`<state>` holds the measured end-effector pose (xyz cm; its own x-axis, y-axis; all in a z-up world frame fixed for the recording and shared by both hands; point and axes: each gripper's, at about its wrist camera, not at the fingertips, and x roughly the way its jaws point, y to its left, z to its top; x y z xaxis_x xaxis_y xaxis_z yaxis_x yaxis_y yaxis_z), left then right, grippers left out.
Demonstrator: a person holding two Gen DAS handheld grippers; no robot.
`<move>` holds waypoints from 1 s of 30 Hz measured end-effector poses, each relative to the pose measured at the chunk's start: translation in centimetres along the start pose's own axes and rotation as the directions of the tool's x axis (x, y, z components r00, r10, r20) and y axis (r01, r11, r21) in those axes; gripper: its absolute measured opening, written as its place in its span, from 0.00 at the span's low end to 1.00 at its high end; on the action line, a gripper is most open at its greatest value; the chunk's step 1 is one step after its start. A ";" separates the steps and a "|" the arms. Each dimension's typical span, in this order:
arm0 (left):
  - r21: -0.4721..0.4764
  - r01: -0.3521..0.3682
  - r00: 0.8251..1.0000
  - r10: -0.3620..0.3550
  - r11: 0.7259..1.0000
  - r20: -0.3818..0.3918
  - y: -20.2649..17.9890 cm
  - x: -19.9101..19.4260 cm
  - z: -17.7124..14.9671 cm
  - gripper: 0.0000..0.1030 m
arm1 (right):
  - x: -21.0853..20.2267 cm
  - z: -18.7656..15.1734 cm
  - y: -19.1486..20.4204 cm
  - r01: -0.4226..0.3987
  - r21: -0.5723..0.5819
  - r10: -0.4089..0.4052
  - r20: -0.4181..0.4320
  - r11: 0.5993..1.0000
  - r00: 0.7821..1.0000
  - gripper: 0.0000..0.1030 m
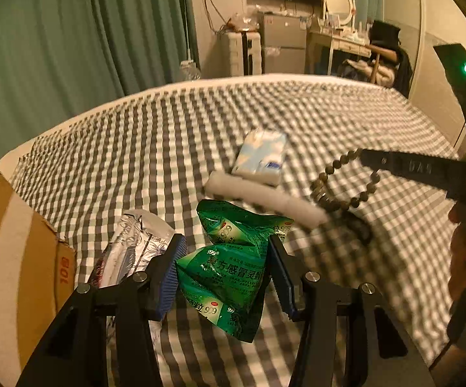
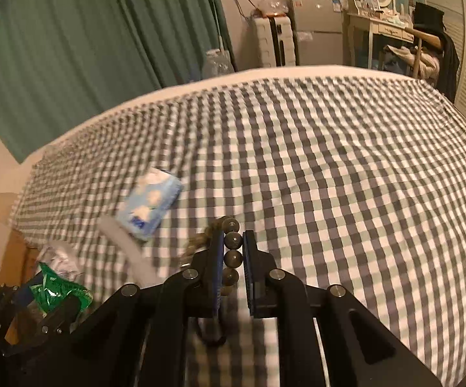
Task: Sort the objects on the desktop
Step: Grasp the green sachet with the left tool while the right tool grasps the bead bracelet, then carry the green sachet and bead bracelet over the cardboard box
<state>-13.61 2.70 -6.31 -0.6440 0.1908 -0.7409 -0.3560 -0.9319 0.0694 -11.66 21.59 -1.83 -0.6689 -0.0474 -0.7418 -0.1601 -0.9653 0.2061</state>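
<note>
My right gripper (image 2: pixel 233 259) pinches the string of dark round beads (image 2: pixel 233 258) mid-bed, off the checked sheet (image 2: pixel 329 161) for sorting, while my left gripper (image 1: pixel 226 267) – half-open – brackets crinkled green medicine sachets (image 1: pixel 229 271) near the bed's left edge, beside the brown cardboard box (image 1: pixel 13 258).

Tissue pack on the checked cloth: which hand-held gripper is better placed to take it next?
Neither is free: the left hand-held gripper holds the green sachets, the right hand-held gripper the bead bracelet. The left sits nearer the tissue pack.
</note>
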 end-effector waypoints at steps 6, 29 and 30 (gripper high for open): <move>-0.017 0.026 0.998 -0.025 1.000 0.050 -0.4 -4.0 0.9 0.51 | -4.2 0.1 1.8 -0.021 -0.060 0.024 0.050 0.998 0.998 0.11; -0.196 -0.087 0.978 0.121 0.977 0.170 10.1 -20.4 1.3 0.51 | -17.3 -1.1 16.5 -0.334 -0.232 0.363 0.091 0.913 0.928 0.11; -0.202 -0.100 0.976 0.136 0.974 0.168 10.7 -20.7 1.2 0.51 | -17.6 -1.2 17.7 -0.351 -0.247 0.381 0.084 0.903 0.921 0.11</move>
<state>-4.93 -10.84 10.61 -0.7911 0.1118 -0.6014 -0.1450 -0.9894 0.0068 -1.83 5.02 14.10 -0.7377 -0.3902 -0.5509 0.2700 -0.9185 0.2889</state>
